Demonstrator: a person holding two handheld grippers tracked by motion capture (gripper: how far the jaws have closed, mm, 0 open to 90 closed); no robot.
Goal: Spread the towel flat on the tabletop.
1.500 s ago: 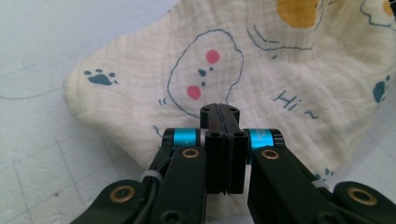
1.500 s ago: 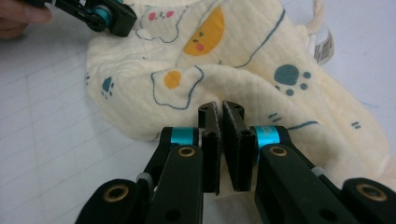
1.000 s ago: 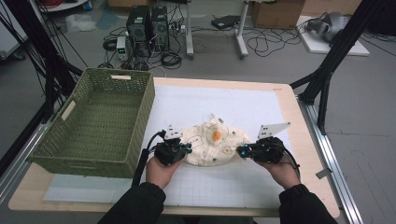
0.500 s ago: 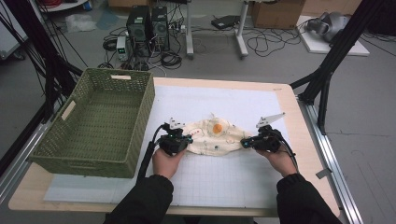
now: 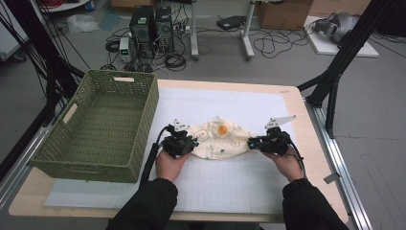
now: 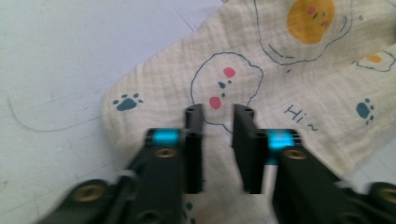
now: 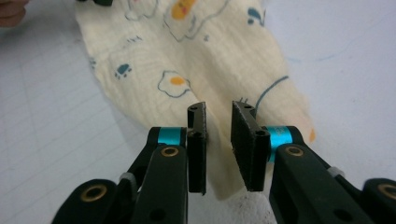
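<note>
Both hands have drawn apart, flattening the crinkled cream muslin cloth (image 5: pixel 221 139) mid-worktop (image 5: pixel 297 191); left claw (image 6: pixel 218 114) and right claw (image 7: pixel 220 112) have just been opening, slightly parted over its ends, cloth between, unpinched.

A cloth (image 5: pixel 221 139) lay on a mat (image 5: pixel 239 177) covering the table (image 5: pixel 313 191). A basket (image 5: pixel 103 127) sat to its left. The left gripper (image 5: pixel 191 142) and right gripper (image 5: pixel 251 142) flanked the cloth's ends.

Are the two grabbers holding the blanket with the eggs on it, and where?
No, nothing is held. The left gripper and right gripper have just been opening; their jaws stand apart over opposite ends of the cloth, which lies on the table.
</note>
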